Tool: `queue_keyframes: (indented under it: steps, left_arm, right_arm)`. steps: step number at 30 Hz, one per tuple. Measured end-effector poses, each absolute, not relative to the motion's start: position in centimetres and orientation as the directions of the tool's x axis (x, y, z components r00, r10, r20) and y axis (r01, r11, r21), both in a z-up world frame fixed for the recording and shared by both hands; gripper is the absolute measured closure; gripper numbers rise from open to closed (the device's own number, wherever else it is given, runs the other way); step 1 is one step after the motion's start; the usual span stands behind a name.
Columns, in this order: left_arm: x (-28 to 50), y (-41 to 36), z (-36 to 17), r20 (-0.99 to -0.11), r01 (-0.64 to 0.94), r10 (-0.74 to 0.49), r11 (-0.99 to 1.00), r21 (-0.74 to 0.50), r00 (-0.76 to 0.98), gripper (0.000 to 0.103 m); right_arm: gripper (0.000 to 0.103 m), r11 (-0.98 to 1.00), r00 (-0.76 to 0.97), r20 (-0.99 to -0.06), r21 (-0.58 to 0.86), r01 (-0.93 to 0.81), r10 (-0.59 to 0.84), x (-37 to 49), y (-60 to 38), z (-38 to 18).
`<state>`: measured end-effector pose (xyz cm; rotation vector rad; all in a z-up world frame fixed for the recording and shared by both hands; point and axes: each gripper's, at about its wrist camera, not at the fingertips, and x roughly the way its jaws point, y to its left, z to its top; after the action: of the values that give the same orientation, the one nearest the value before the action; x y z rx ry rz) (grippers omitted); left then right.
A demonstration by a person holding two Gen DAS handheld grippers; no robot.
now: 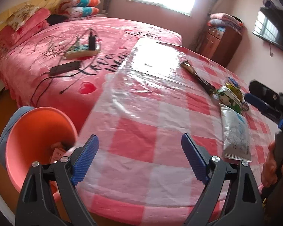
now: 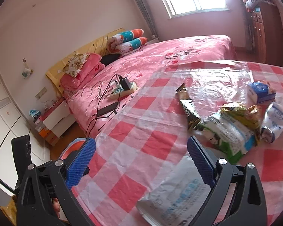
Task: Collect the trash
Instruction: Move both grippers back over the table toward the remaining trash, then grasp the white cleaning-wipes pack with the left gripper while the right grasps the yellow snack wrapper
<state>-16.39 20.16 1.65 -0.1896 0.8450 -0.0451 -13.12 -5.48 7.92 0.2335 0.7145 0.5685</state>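
From the left wrist view I see my left gripper (image 1: 139, 158) with its blue ribbed fingers (image 1: 86, 158) spread wide and nothing between them, above the desk with the pink-and-white checked plastic cover (image 1: 141, 128). Only this view shows inside the orange plastic bin (image 1: 35, 131) standing just beside the desk edge, with some paper scraps at its bottom. The right gripper (image 2: 141, 162) is also released and empty. Its view shows the trash better: a silver-white flat pouch (image 2: 175, 194) near the fingers, a green-and-white snack bag (image 2: 228, 131), a long dark wrapper (image 2: 188, 109) and two white-blue packets (image 2: 262, 92) farther away.
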Motion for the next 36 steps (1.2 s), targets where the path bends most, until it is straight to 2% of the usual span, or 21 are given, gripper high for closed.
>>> queue_keyframes:
  steps: [10, 21, 28, 36]
  left_arm:
    - [-15.6, 15.7, 1.9, -0.761, 0.060, -0.152, 0.987, -0.147, 0.631, 0.013]
    - [-15.2, 10.5, 3.6, -0.749, 0.222, -0.274, 0.960, -0.173, 0.603, 0.013]
    - [-14.7, 6.9, 3.8, -0.756, 0.309, -0.341, 0.931, -0.192, 0.559, 0.013]
    - [-13.1, 3.2, 2.3, -0.791, 0.360, -0.362, 0.913, -0.193, 0.493, 0.013]
  right_arm:
    - [0.007, 0.834, 0.650, -0.530, 0.421, -0.356, 0.545, -12.5, -9.3, 8.2]
    - [0.007, 0.842, 0.696, -0.518, 0.481, -0.244, 0.497, -10.8, -15.2, 7.8]
    - [0.007, 0.844, 0.717, -0.529, 0.513, -0.156, 0.454, -9.7, -19.0, 6.9]
    - [0.007, 0.837, 0.713, -0.554, 0.541, -0.085, 0.430, -8.3, -22.1, 5.6]
